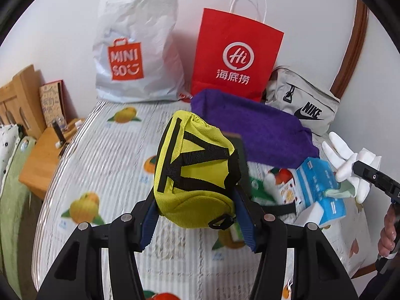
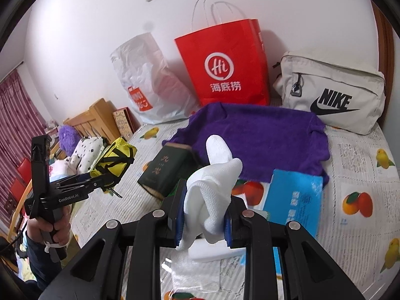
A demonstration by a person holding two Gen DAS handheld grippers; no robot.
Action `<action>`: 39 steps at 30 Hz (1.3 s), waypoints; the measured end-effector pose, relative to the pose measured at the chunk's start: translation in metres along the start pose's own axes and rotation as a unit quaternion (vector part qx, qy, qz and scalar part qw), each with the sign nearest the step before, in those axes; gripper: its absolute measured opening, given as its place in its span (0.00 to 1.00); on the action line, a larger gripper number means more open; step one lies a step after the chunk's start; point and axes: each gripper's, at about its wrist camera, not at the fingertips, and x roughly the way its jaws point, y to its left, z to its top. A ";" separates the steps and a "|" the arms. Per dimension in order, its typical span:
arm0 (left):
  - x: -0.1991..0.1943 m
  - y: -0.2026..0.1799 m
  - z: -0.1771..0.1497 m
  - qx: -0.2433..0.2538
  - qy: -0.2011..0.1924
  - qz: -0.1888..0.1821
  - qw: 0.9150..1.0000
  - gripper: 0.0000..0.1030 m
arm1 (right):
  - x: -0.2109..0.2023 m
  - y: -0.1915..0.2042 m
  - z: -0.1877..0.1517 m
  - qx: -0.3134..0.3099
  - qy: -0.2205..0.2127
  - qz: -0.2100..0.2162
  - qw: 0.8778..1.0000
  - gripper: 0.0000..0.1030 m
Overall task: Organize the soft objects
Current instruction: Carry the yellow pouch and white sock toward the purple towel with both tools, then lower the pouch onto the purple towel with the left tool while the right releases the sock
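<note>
At centre frame, the left claw (image 1: pixel 197 215) pinches a small yellow fabric pouch with black straps (image 1: pixel 195 172), held above the fruit-print bed cover (image 1: pixel 105 165); the right claw (image 2: pixel 205 221) pinches a white knitted glove (image 2: pixel 215 185), lifted in front of a purple fuzzy towel (image 2: pixel 262 135) lying mid-bed
</note>
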 end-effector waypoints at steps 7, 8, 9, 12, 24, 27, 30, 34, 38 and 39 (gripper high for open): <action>0.020 -0.017 0.031 0.013 0.002 -0.009 1.000 0.52 | 0.010 -0.018 0.027 -0.001 -0.007 -0.021 1.000 0.24; 0.024 -0.019 0.035 0.014 0.003 -0.012 1.000 0.53 | 0.012 -0.021 0.032 -0.002 -0.009 -0.025 1.000 0.24; 0.029 -0.022 0.040 0.015 0.005 -0.015 1.000 0.52 | 0.014 -0.023 0.037 -0.004 -0.010 -0.030 0.999 0.24; 0.042 -0.029 0.052 0.022 0.010 -0.019 1.000 0.53 | 0.023 -0.030 0.051 -0.012 -0.014 -0.049 0.999 0.24; 0.109 -0.055 0.109 0.034 0.037 -0.030 0.998 0.53 | 0.073 -0.078 0.095 -0.011 -0.004 -0.085 0.996 0.24; 0.127 -0.058 0.119 0.036 0.045 -0.035 0.998 0.53 | 0.088 -0.093 0.102 -0.013 0.006 -0.098 0.995 0.24; 0.142 -0.058 0.127 0.034 0.055 -0.034 0.997 0.53 | 0.102 -0.109 0.106 -0.009 0.018 -0.106 0.994 0.24; 0.167 -0.061 0.136 0.032 0.071 -0.044 0.996 0.53 | 0.121 -0.120 0.108 -0.007 0.034 -0.106 0.994 0.24; 0.194 -0.066 0.143 0.023 0.094 -0.062 0.993 0.53 | 0.139 -0.130 0.108 0.004 0.050 -0.105 0.993 0.24; 0.199 -0.068 0.144 0.025 0.098 -0.064 0.993 0.53 | 0.143 -0.133 0.108 0.005 0.051 -0.105 0.993 0.24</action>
